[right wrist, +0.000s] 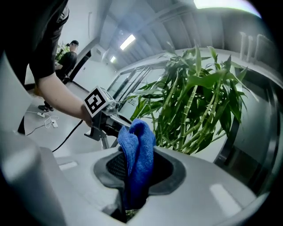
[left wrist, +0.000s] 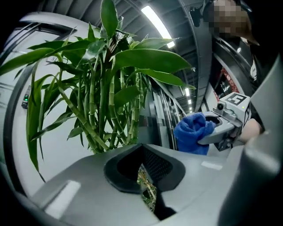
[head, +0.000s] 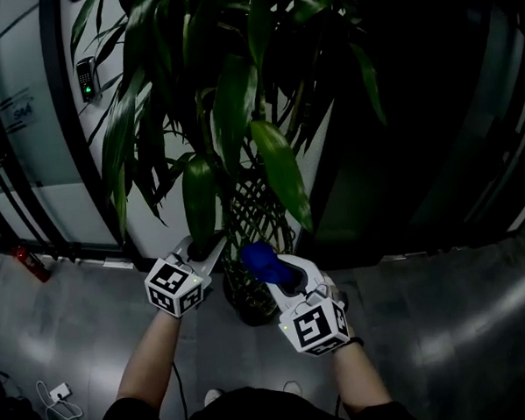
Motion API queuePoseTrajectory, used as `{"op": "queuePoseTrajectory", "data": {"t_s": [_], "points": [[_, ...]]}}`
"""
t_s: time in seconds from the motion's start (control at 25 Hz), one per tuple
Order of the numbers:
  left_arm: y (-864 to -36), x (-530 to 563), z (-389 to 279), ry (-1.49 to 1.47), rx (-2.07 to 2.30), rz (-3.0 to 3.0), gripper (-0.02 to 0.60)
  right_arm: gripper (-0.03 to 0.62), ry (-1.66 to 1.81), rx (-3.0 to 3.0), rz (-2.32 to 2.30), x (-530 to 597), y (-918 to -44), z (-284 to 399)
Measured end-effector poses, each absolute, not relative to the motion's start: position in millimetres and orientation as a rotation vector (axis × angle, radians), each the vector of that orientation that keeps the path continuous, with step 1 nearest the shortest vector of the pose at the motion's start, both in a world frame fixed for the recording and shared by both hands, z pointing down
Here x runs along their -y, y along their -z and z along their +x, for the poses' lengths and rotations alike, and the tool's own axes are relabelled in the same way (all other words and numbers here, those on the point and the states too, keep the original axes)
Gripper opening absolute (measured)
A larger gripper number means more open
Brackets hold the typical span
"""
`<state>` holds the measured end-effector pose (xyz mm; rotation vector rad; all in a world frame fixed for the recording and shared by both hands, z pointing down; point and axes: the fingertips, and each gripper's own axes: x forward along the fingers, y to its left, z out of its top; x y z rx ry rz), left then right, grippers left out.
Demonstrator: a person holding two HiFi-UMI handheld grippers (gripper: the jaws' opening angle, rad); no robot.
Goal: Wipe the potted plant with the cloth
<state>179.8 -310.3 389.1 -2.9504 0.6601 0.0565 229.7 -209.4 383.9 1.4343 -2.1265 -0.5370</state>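
The potted plant (head: 230, 101) has tall bamboo-like stalks and long green leaves; its dark pot (head: 250, 312) stands on the floor below my hands. My right gripper (head: 282, 276) is shut on a bunched blue cloth (head: 262, 260), just right of the lattice of stalks. In the right gripper view the cloth (right wrist: 138, 150) sticks up between the jaws, with the plant (right wrist: 194, 106) beyond. My left gripper (head: 201, 248) sits under a hanging leaf (head: 199, 199), its jaws shut with nothing visibly held. The left gripper view shows the stalks (left wrist: 106, 88) ahead and the cloth (left wrist: 192, 132) to the right.
A white wall with a card reader (head: 86, 78) stands behind the plant, and dark glass panels are to the right. A red object (head: 30, 263) lies at the wall's foot on the left. A cable and charger (head: 57, 393) lie on the grey floor. A person (right wrist: 68, 55) stands far off.
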Motion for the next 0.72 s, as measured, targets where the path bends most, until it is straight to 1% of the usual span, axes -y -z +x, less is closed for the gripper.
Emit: {"op": "queuePoseTrajectory", "data": {"t_s": [0.2, 0.4, 0.72], "points": [[-388, 304, 202, -0.028, -0.903, -2.865, 0.006, 0.095, 0.688, 2.293, 1.211, 216, -374, 255], [-371, 286, 209, -0.05, -1.071, -2.783, 0.006, 0.095, 0.745, 2.349, 1.082, 210, -367, 275], [-331, 268, 215, -0.093, -1.131, -2.714, 0.006, 0.095, 0.806, 2.346, 1.112, 222, -336, 314]]}}
